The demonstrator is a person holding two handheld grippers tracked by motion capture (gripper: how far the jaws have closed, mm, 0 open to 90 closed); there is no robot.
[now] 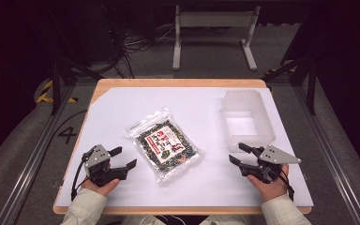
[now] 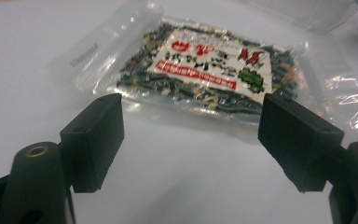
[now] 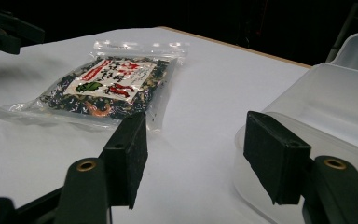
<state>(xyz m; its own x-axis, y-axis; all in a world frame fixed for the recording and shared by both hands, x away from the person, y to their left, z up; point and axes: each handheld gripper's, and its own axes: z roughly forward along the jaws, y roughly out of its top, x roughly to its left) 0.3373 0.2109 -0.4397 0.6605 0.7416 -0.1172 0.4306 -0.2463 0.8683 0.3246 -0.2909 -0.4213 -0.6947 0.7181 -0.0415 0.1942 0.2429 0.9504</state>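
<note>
Between the wide-jawed, empty left gripper (image 1: 123,158) and right gripper (image 1: 237,153) lies a snack bag (image 1: 164,144), probably bound for the nearby tub (image 1: 266,126).

Clear bag (image 1: 165,143) — dark speckled filling, white-red-green label — by translucent white tub (image 1: 247,119).

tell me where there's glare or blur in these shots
High view: even light on the white table cover, dark surroundings. Left gripper view: glare on the clear packet at its right edge, and the left hand-held gripper looks soft up close. Right gripper view: the plastic container looks blurred.
</note>
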